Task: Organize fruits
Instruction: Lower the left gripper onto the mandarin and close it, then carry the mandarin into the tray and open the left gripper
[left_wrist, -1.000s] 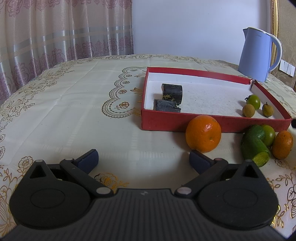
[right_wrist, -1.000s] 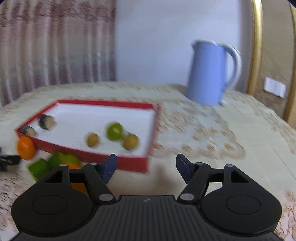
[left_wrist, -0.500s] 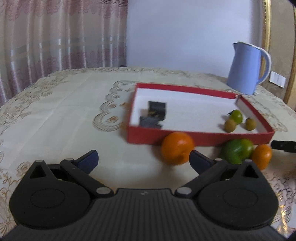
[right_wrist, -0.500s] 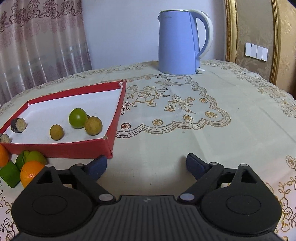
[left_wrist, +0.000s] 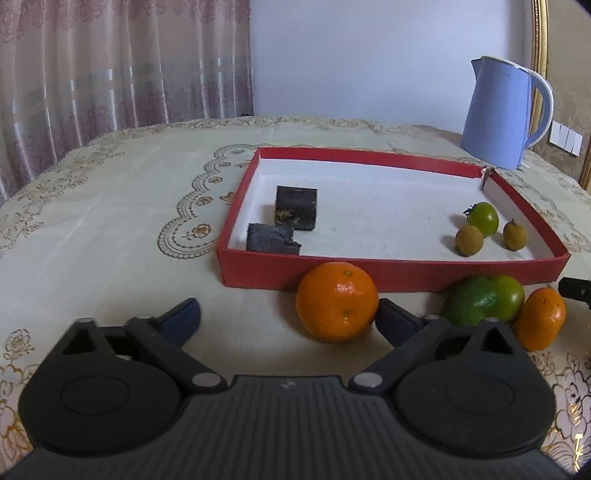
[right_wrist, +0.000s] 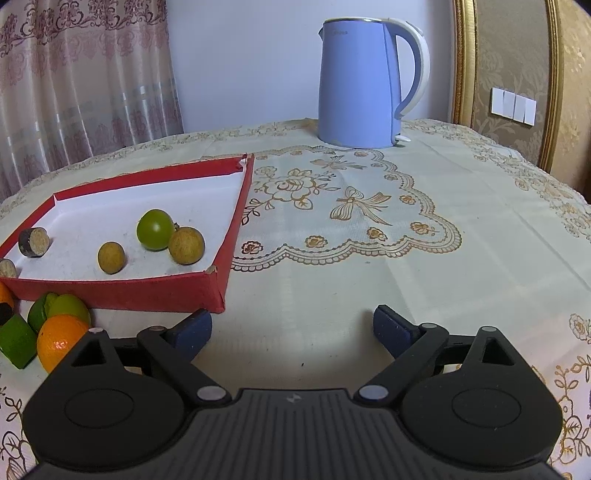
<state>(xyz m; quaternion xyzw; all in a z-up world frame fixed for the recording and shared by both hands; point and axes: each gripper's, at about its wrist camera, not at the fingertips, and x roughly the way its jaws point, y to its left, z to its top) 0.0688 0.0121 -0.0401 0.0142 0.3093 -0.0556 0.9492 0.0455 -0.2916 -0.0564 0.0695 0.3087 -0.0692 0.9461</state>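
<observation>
Left wrist view, left to right: pink patterned curtain at the back, cream embroidered cloth over the tabletop. Left claw sits low over the cloth; its jaws are closing but stand wide apart, nothing clamped. Large round orange lies on the cloth between the blue pads, just beside the right pad and touching the front wall of the shallow red cardboard tray with white lining.

Inside the tray: two dark cut cylinder pieces at the left end; round green fruit and two small brown round fruits at the right end, close together.

On the cloth in front of the tray's right end: a green fruit cluster, then a smaller orange touching it. Pale blue electric kettle stands behind the tray's far right corner.

Right wrist view, left to right: the same tray, fruit cluster and smaller orange fill the left side. Right claw is low over bare cloth, just right of the tray's near corner; jaws wide apart, nothing between them. Kettle upright at the far edge. White wall switch panel on the gold-patterned wall far right.
</observation>
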